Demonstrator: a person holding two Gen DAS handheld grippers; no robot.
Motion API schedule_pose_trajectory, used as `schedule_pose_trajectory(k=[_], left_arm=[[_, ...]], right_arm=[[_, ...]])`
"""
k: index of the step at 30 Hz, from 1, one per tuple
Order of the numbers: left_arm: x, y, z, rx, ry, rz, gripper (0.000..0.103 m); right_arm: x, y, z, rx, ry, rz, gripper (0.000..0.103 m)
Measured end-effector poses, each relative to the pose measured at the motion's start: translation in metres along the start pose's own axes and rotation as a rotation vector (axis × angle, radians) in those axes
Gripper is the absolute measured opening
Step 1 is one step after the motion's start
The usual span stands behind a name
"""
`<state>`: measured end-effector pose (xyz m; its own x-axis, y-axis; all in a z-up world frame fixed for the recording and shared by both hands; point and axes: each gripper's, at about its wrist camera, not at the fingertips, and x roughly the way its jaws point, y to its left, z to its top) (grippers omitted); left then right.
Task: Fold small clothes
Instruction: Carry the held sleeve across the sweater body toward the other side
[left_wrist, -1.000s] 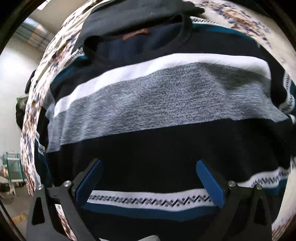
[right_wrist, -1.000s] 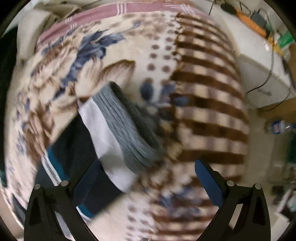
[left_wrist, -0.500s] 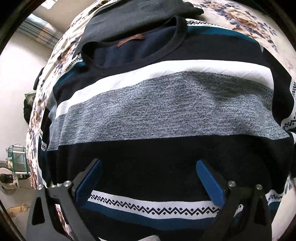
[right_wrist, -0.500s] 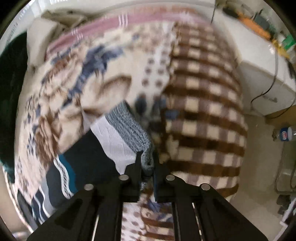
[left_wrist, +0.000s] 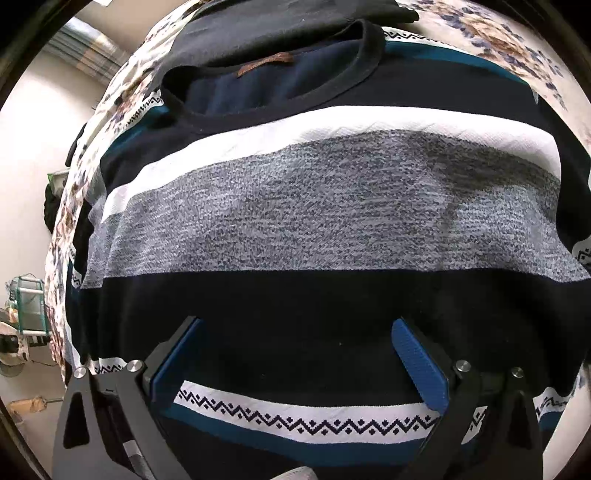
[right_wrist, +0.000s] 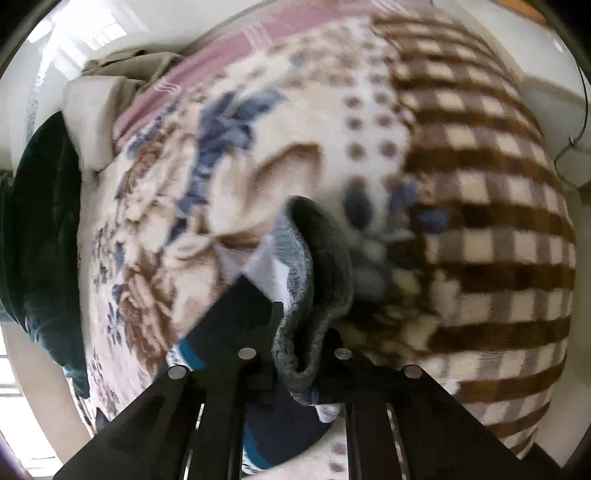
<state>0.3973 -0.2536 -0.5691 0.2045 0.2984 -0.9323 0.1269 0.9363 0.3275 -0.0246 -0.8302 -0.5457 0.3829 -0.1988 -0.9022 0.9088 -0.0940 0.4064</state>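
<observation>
A striped knit sweater (left_wrist: 314, 206), navy with white, grey and teal bands, lies flat on the bed, neck opening away from me. My left gripper (left_wrist: 295, 362) is open, its blue pads spread above the navy band near the hem, holding nothing. In the right wrist view my right gripper (right_wrist: 299, 332) is shut on the sweater's grey sleeve edge (right_wrist: 314, 280) and holds it lifted off the blanket, the fabric bunched between the jaws.
A floral and brown-checked blanket (right_wrist: 480, 184) covers the bed. A dark garment (left_wrist: 288, 18) lies beyond the sweater's collar. A dark green cloth (right_wrist: 40, 229) and a beige pillow (right_wrist: 92, 110) sit at the far left. Floor shows at the left edge.
My right gripper closed on the grey sleeve edge and has lifted it. My left gripper stayed open and drew back slightly, showing more of the collar.
</observation>
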Motion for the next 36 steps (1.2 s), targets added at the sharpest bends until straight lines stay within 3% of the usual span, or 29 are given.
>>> schedule_pose_trajectory(k=[5,9,13,15,18,22,25,27,32,34,36], left_arm=[[-0.003,0.019,0.001,-0.011,-0.007,-0.031,0.103],[0.000,0.058,0.001,-0.062,0.003,-0.046,0.103],[0.006,0.121,-0.005,-0.147,0.018,-0.045,0.103],[0.010,0.163,-0.013,-0.193,0.017,-0.025,0.103],[0.020,0.228,-0.026,-0.274,0.015,0.018,0.103],[0.036,0.303,-0.052,-0.385,0.018,0.081,0.103],[0.057,0.347,-0.073,-0.452,0.055,0.105,0.103],[0.070,0.366,-0.083,-0.490,0.087,0.106,0.103],[0.085,0.395,-0.100,-0.550,0.100,0.099,0.103],[0.088,0.397,-0.104,-0.563,0.117,0.088,0.103],[0.085,0.397,-0.109,-0.584,0.126,0.065,0.103]], right_arm=[[-0.053,0.084,-0.029,-0.262,-0.076,0.030,0.009],[-0.088,0.171,-0.080,-0.508,-0.059,0.095,0.009],[-0.090,0.275,-0.182,-0.716,0.054,0.170,0.009],[-0.082,0.310,-0.250,-0.819,0.124,0.210,0.009],[-0.065,0.358,-0.377,-1.003,0.209,0.244,0.009],[-0.024,0.378,-0.561,-1.264,0.286,0.237,0.008],[0.000,0.371,-0.672,-1.420,0.301,0.197,0.008],[0.010,0.362,-0.721,-1.477,0.304,0.170,0.008],[0.020,0.347,-0.779,-1.564,0.281,0.111,0.009],[0.024,0.345,-0.788,-1.607,0.320,0.073,0.013],[0.018,0.347,-0.776,-1.607,0.420,0.103,0.029]])
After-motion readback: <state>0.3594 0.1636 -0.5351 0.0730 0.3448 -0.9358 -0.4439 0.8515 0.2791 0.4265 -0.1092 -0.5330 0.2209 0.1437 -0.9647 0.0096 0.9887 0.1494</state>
